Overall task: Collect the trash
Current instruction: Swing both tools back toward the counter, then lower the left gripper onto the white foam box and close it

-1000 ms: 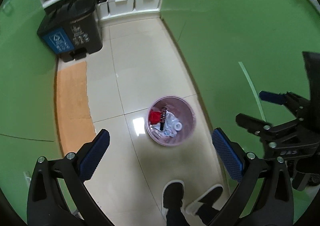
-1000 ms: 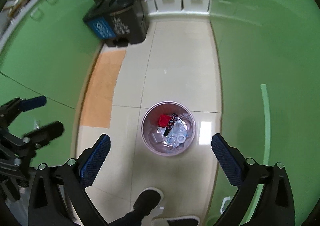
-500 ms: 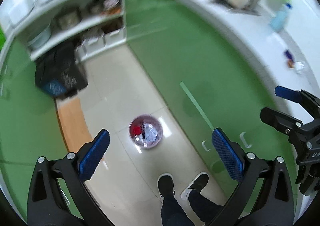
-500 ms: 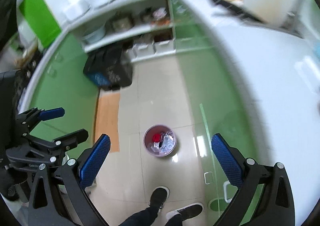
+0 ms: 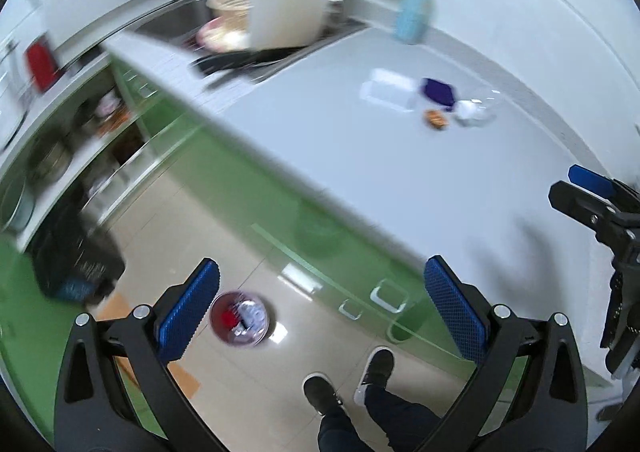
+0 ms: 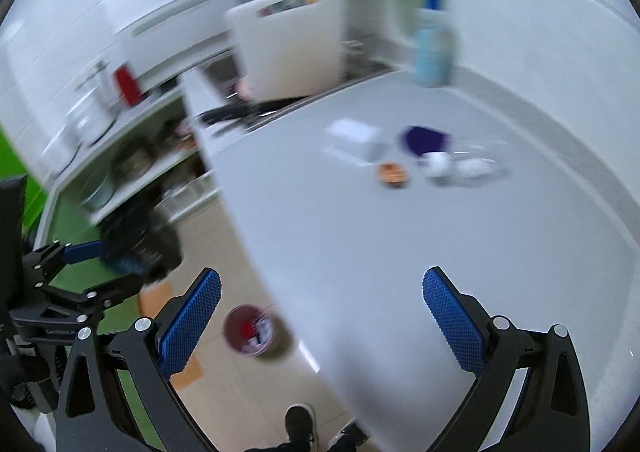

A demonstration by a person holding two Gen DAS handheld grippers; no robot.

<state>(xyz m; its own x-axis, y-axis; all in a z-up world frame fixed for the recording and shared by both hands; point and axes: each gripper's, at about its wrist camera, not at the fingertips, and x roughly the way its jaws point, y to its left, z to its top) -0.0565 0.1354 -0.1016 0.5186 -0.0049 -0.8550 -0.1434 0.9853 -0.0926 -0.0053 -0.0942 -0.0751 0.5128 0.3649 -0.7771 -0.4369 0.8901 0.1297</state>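
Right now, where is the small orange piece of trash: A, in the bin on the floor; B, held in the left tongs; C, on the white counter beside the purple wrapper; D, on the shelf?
C: the small orange piece lies on the white counter near the purple wrapper; both tongs are open and empty.

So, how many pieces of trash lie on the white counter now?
About 4, in one cluster: a white box, a purple wrapper beside it, a small orange piece in front, and crumpled clear plastic at the right. Blur may hide more.
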